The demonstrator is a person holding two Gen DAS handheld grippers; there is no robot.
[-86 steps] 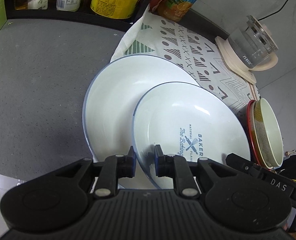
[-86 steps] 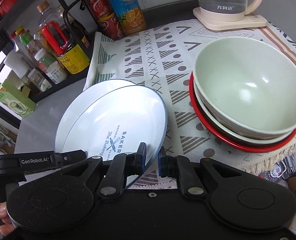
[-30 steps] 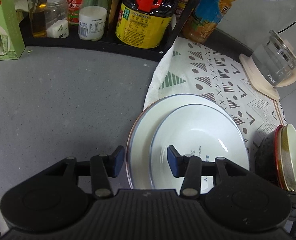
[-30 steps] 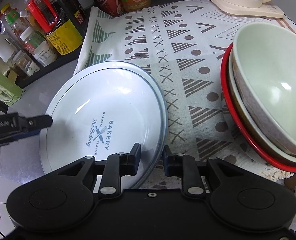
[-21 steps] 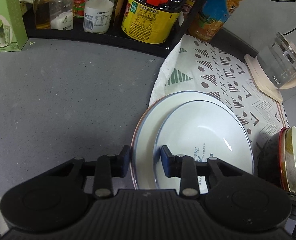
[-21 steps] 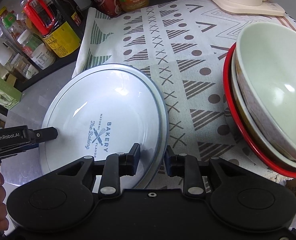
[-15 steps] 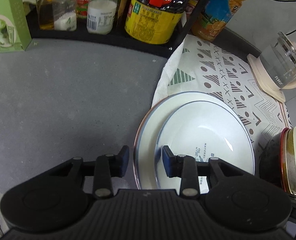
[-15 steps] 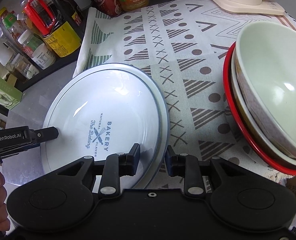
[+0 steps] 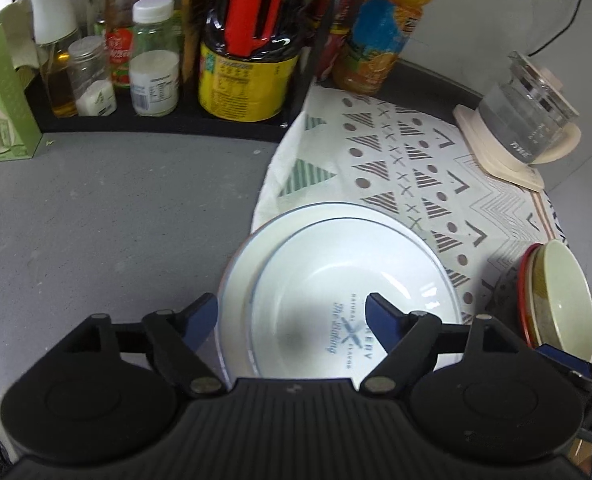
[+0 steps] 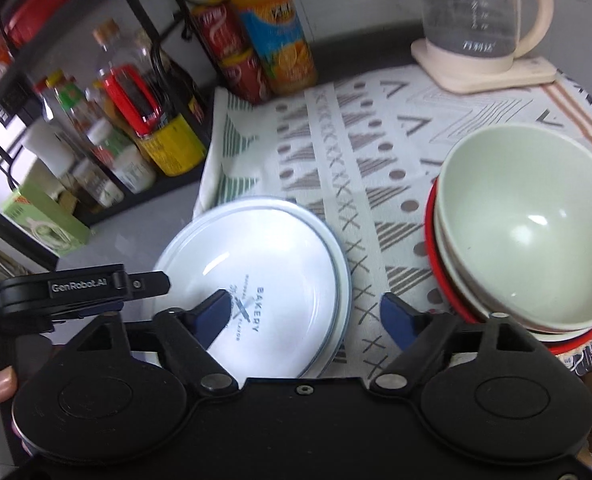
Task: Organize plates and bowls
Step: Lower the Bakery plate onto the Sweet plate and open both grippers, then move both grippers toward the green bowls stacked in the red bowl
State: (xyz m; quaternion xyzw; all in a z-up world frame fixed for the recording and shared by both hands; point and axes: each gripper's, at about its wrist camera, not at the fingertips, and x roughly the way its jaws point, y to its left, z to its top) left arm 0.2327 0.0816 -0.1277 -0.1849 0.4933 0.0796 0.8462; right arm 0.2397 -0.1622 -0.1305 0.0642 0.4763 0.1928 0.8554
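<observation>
A white blue-rimmed Bakery plate (image 9: 355,280) (image 10: 272,280) lies nested in a larger white plate (image 9: 236,280) (image 10: 176,252), at the left edge of the patterned cloth (image 9: 395,168) (image 10: 335,152). A stack of bowls, pale green (image 10: 523,224) on top with a red one (image 10: 431,240) at the bottom, stands to the right and shows in the left wrist view (image 9: 555,296). My left gripper (image 9: 292,310) is open and empty, raised over the plates' near edge. My right gripper (image 10: 307,308) is open and empty above the plates' right rim.
A black rack (image 9: 168,128) with bottles and jars, a big yellow-labelled bottle (image 9: 244,76) and an orange juice bottle (image 10: 276,28) line the back. A glass kettle (image 10: 475,16) on a cream base stands back right. A green box (image 9: 0,112) sits far left on the grey counter (image 9: 96,208).
Both grippers opened wide, let go of the plates' rims and pulled up and back. The stacked plates stay lying on the cloth's edge.
</observation>
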